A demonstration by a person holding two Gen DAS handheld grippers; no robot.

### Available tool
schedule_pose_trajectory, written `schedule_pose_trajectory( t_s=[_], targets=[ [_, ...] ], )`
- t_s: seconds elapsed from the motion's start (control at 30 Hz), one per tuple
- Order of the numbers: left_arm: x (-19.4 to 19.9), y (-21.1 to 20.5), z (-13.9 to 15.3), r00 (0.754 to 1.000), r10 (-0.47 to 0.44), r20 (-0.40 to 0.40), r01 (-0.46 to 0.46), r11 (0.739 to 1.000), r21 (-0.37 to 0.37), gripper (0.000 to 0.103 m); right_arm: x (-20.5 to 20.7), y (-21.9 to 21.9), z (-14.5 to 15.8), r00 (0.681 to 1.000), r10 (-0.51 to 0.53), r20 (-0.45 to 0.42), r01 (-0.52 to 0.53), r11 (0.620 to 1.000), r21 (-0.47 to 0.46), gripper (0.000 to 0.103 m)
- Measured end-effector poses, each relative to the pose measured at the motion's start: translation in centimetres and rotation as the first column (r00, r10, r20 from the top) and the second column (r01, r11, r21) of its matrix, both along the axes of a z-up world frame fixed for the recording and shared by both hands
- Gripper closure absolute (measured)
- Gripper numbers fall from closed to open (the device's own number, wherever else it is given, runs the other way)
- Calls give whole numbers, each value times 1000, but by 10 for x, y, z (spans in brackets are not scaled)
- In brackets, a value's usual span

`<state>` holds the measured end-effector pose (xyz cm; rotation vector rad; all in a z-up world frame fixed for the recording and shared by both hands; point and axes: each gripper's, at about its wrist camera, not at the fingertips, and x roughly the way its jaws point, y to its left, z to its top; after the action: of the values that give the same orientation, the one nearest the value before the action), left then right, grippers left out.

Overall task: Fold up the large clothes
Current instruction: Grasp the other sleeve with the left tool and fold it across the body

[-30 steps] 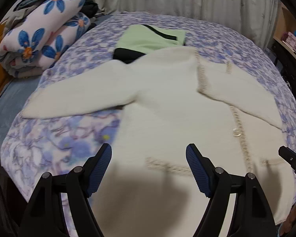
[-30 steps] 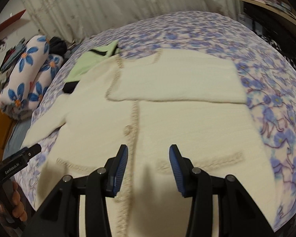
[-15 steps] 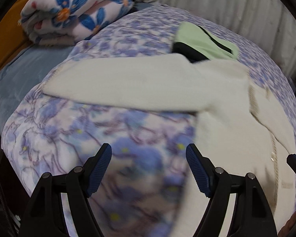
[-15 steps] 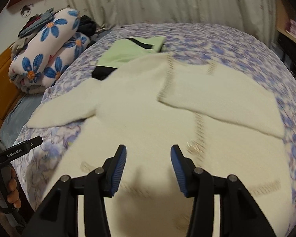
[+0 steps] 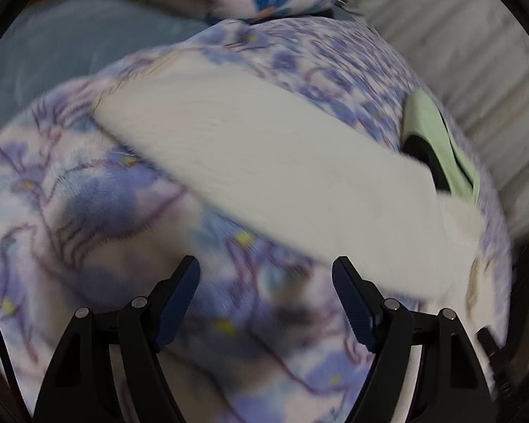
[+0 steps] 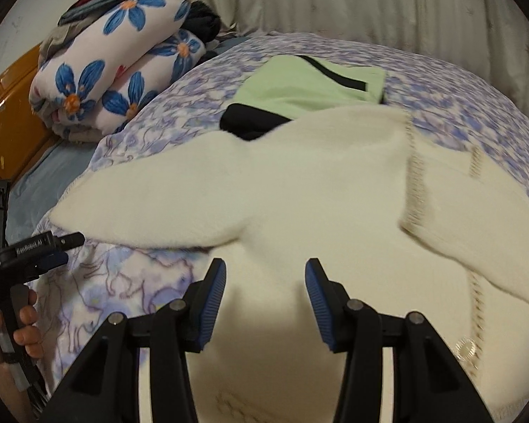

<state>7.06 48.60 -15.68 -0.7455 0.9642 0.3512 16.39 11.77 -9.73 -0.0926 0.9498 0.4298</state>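
Observation:
A cream knitted cardigan (image 6: 317,194) lies flat on the bed, its right sleeve folded across the chest and its left sleeve (image 5: 264,162) stretched out to the left. My left gripper (image 5: 266,303) is open and empty, low over the blanket just short of that sleeve; it also shows in the right wrist view (image 6: 63,243). My right gripper (image 6: 266,296) is open and empty above the cardigan's body near the armpit.
A purple floral blanket (image 6: 123,282) covers the bed. A folded green and black garment (image 6: 310,88) lies beyond the collar. Rolled flowered bedding (image 6: 116,67) is stacked at the back left. A curtain (image 6: 370,3) hangs behind.
Both grippers have swung left. The left one moved off the cardigan's body to the blanket beside the outstretched sleeve. The right one moved from the button band toward the left armpit.

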Motion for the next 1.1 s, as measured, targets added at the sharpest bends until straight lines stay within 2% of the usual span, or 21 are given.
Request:
schedule_pose_trajectory(
  t_s=[0.07,0.13,0.3,0.33,0.37,0.4,0.43,0.47,0.53,0.57,0.7,0.8,0.87,1.0,1.1],
  targets=[
    [1,18,-10,999,28,32,-25,997,-67,27,4,8,-4,1000,7,-2,-7,1000,-1,57],
    [5,30,-16,998,49,49,-45,994,-96,27,8,14,-6,1000,10,-7,-10,1000,4,57],
    [25,52,-23,991,115,71,-107,988,-113,29,11,21,-13,999,14,-29,-13,1000,24,57],
    [30,54,-22,990,126,68,-120,988,-92,42,10,22,-14,999,15,-32,-14,1000,24,57],
    [36,55,-22,990,136,43,-134,990,-40,64,10,21,-16,999,16,-34,-15,1000,22,57],
    [41,56,-21,990,138,21,-138,990,-2,73,9,21,-16,999,17,-37,-16,1000,21,57],
    [45,56,-20,992,128,17,-129,992,16,88,9,19,-17,999,17,-40,-16,1000,21,57],
    [48,54,-14,991,128,37,-129,991,22,92,8,16,-18,999,16,-42,-15,1000,21,57],
    [53,43,1,992,113,56,-118,990,79,95,7,11,-18,999,9,-46,-8,1000,26,57],
    [56,31,17,993,87,83,-97,988,122,97,6,5,-17,999,1,-47,0,999,33,57],
    [72,-21,71,983,-46,180,13,983,182,97,2,-23,-10,998,-44,-43,47,997,66,57],
    [84,-79,111,951,-195,238,137,961,241,97,-2,-49,-3,996,-87,-34,89,992,85,57],
    [94,-126,129,917,-300,262,230,936,266,97,-4,-68,1,993,-117,-29,119,989,86,57],
    [112,-210,129,855,-460,238,391,875,286,97,-9,-113,5,982,-185,-24,187,978,96,57],
    [125,-266,97,838,-527,141,474,831,291,96,-9,-147,2,969,-245,-34,247,964,96,57]
  ],
)
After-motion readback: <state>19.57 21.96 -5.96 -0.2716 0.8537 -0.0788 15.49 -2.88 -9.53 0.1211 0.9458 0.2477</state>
